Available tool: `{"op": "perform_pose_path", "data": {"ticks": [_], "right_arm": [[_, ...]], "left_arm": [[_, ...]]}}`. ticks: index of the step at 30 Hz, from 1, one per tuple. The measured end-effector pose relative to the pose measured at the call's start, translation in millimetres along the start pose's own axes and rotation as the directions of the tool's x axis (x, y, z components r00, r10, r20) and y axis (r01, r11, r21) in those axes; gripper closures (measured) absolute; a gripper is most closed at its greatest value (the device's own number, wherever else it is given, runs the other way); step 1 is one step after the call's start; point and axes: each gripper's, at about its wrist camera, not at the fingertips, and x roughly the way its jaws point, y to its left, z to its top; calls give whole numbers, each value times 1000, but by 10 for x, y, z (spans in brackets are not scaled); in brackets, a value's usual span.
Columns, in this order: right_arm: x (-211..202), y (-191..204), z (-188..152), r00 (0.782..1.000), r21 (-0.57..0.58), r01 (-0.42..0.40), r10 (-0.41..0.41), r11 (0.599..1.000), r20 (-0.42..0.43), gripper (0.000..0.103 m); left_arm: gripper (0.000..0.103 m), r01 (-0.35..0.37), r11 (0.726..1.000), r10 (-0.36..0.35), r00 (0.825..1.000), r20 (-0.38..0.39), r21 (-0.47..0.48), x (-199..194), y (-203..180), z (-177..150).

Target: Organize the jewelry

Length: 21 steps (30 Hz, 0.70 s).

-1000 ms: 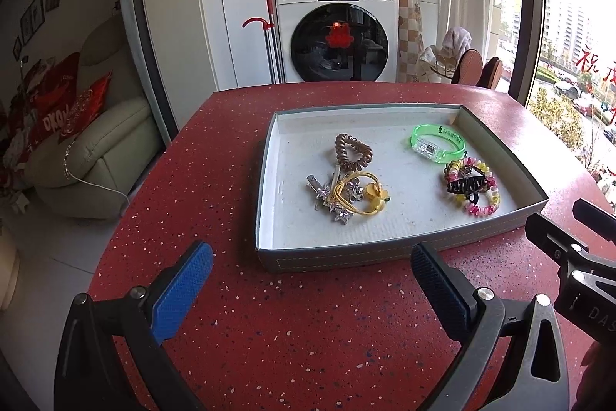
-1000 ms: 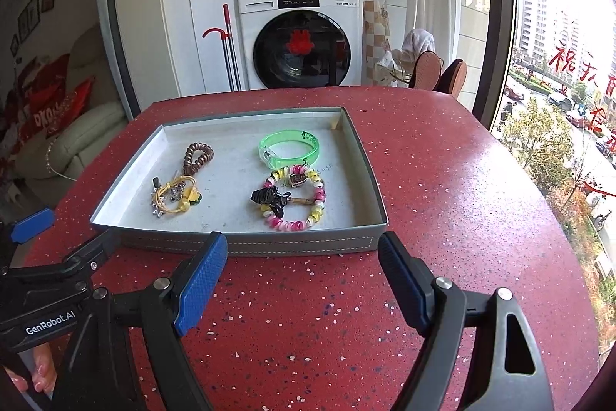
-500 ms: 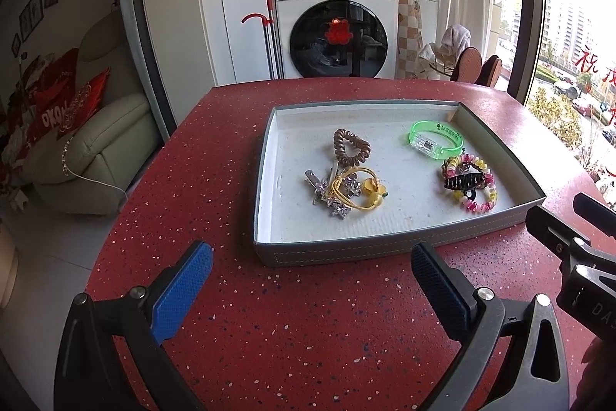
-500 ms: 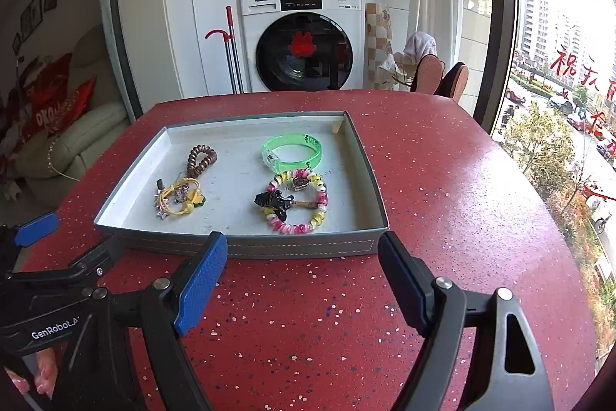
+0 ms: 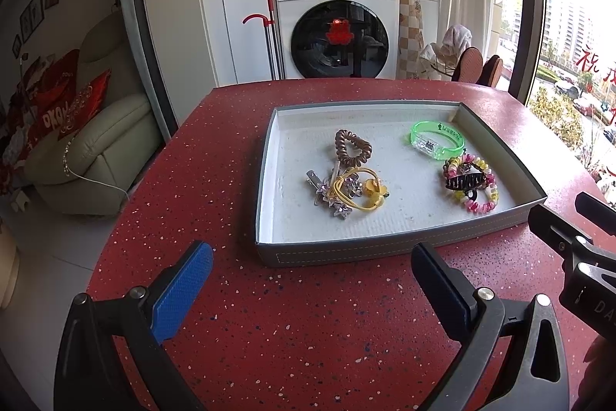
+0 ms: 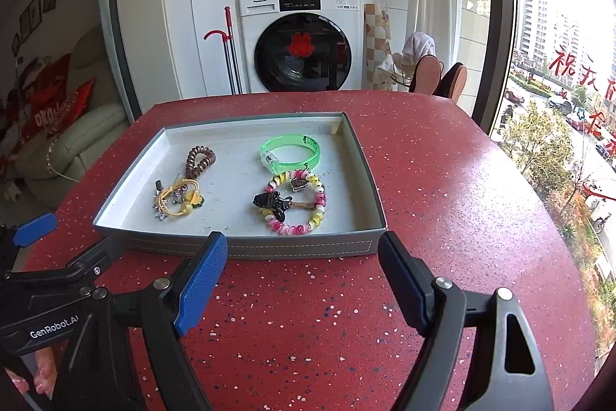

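Your right gripper (image 6: 302, 280), jaws wide and empty, sat nearer: beaded bracelet (image 6: 295, 201) at 12 o'clock. Left gripper (image 5: 312, 282) equally wide.

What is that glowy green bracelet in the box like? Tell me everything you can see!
The green bracelet is a see-through, bright green band that looks like plastic, with small dark print on its outside and a clear, blocky part on one side. It lies flat in the far right part of the grey tray, close behind the beaded bracelet. Neither gripper touches it.
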Motion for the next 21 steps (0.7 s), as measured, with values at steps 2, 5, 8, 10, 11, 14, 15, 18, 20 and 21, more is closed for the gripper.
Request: {"op": "perform_pose_path", "data": {"ticks": [2,5,8,10,11,14,15,18,20,21], "right_arm": [[-3,-1,-1,1000,1,1,-1,1000,3,20],[-3,1,3,1000,1,1,-1,1000,3,20],[-2,0,5,1000,2,0,0,1000,3,20],[-2,2,4,1000,0,2,-2,1000,2,20],[-3,1,5,1000,0,1,-1,1000,3,20],[-6,1,7,1000,0,0,0,1000,4,20],[-7,2,7,1000,-1,1,-1,1000,4,20],[-7,1,10,1000,1,-1,1,1000,4,20],[-8,-2,11,1000,0,-2,2,1000,5,20],[-10,1,12,1000,-1,0,0,1000,6,20]], "left_arm": [[0,1,1000,-1,1000,-1,-2,7,4,5],[0,1,1000,-1,1000,0,-2,3,12,6],[0,1,1000,-1,1000,0,-2,5,8,5],[0,0,1000,0,1000,1,-3,2,9,9],[0,2,1000,-2,1000,0,-2,5,8,8],[0,2,1000,-2,1000,0,-3,3,11,9],[0,1,1000,-1,1000,0,-2,4,10,8],[0,0,1000,0,1000,0,-4,-2,11,11],[0,1,1000,-1,1000,-1,-6,-3,13,14],[0,1,1000,-1,1000,-1,-7,-6,12,16]]}}
